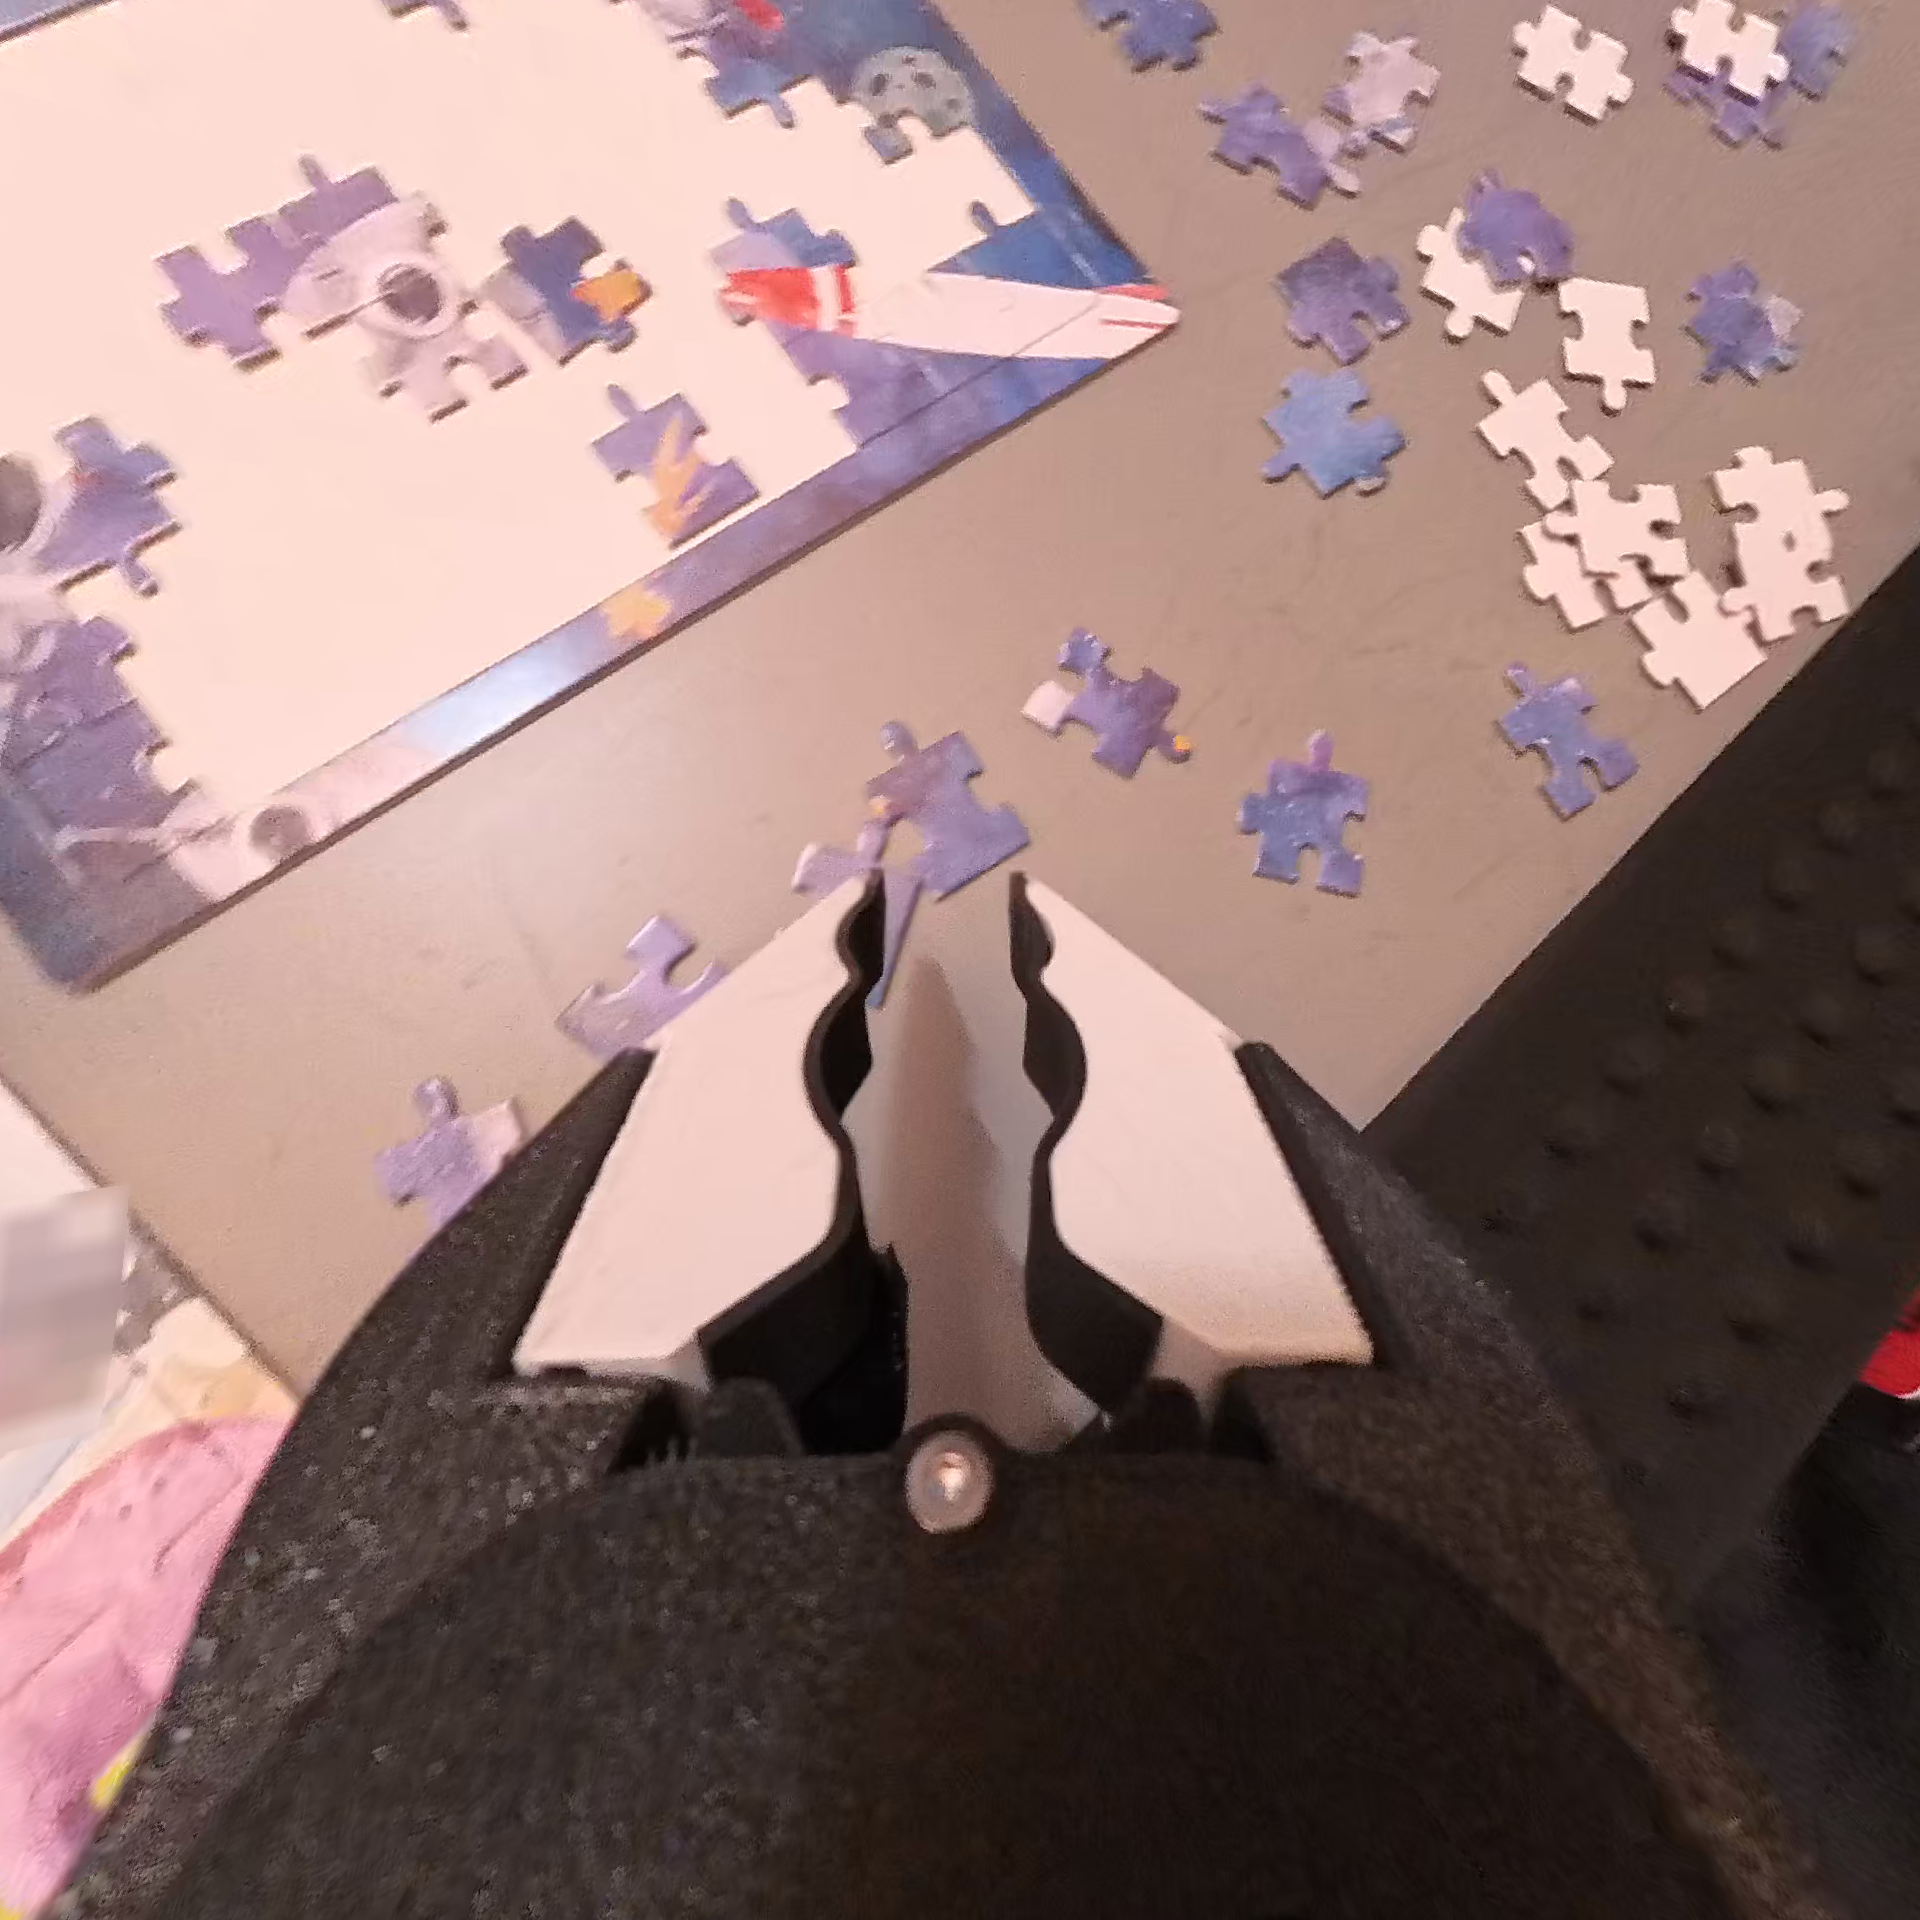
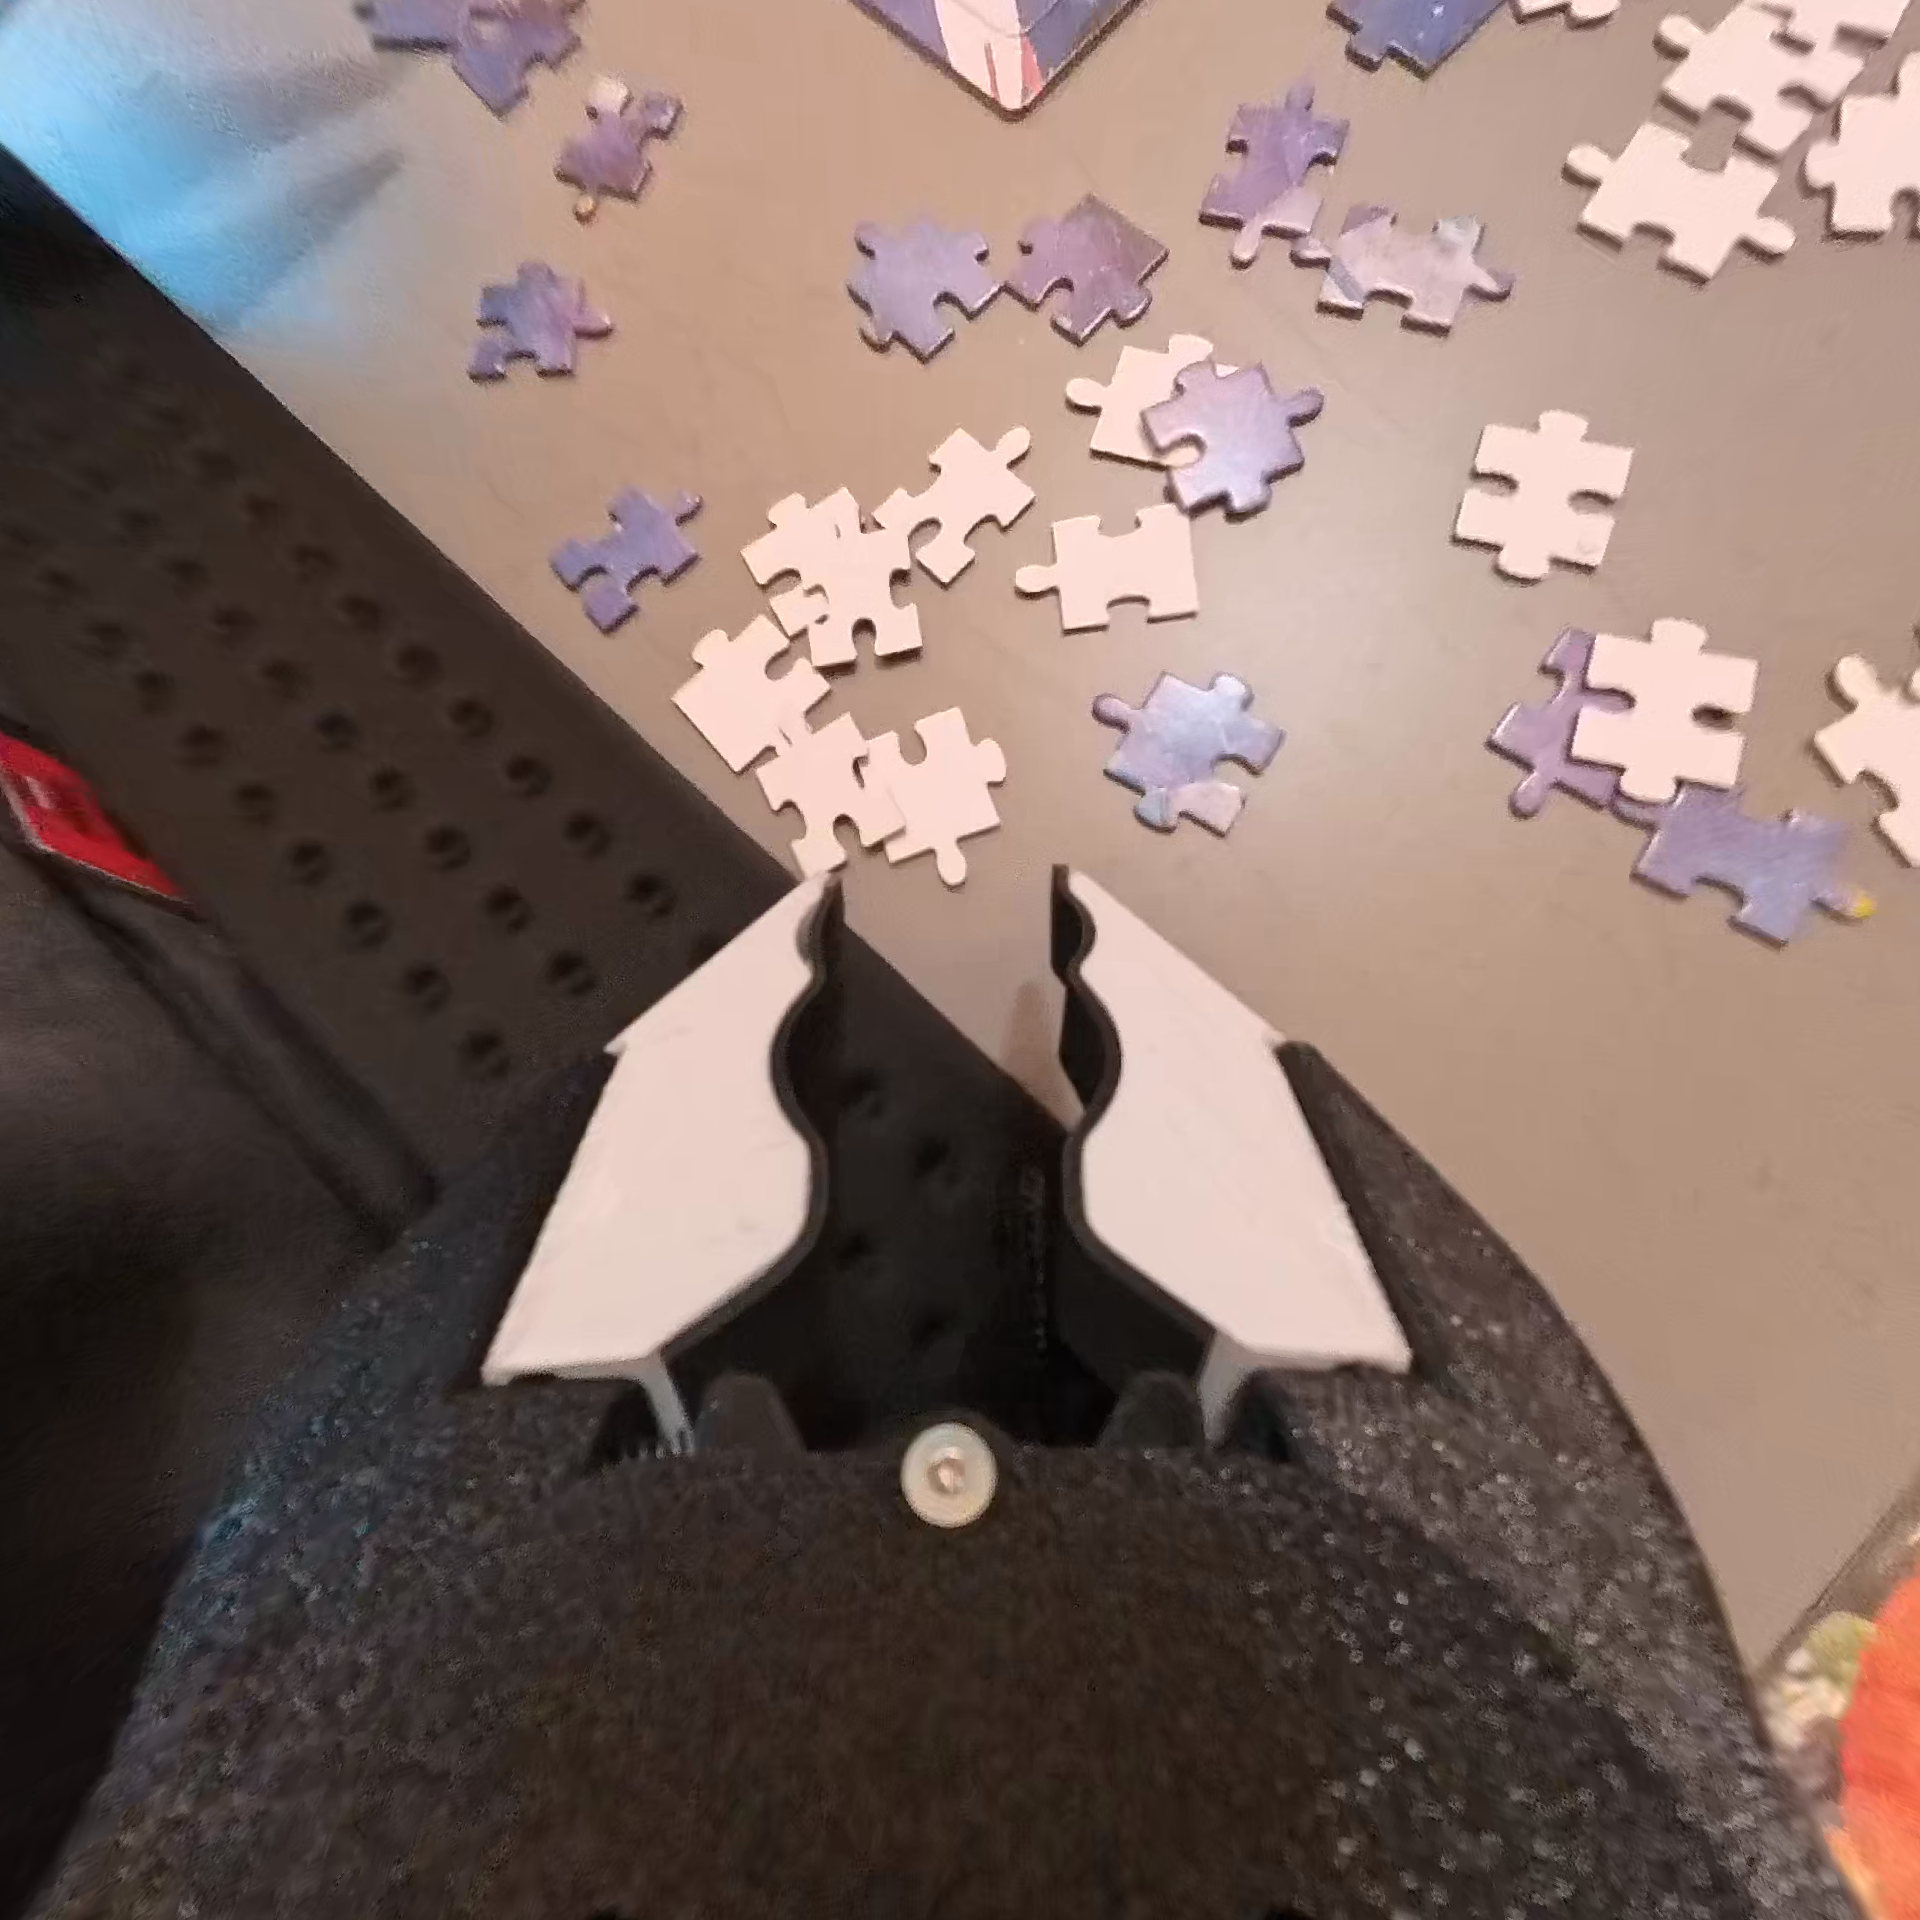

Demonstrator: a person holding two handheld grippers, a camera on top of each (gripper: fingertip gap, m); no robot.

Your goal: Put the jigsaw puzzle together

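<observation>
Hovering low over the tabletop (image 1: 1195, 540), the left tool (image 1: 945, 883) has its jaws a little apart, and a thin blue piece (image 1: 883, 894) stands on edge against the inner face of its left finger — whether that piece is truly gripped or only leaning there I cannot tell, since a clear gap shows beside it. Just ahead of the tips lies another blue piece (image 1: 951, 805), flat on the tabletop. The puzzle board (image 1: 416, 499) sits up and to the left, mostly bare white inside its blue border, with only scattered clusters filled in, so the job looks far from finished. The right tool (image 2: 945, 883) hangs with jaws apart and nothing between them, at the tabletop's near edge by a black perforated surface (image 2: 312, 675); a clump of white, face-down pieces (image 2: 831, 675) lies just ahead of it. The step in hand seems to be picking a loose piece for the board. Next, the left tool would need a firm pinch on the upright piece — then a carry toward an open spot on the board.
</observation>
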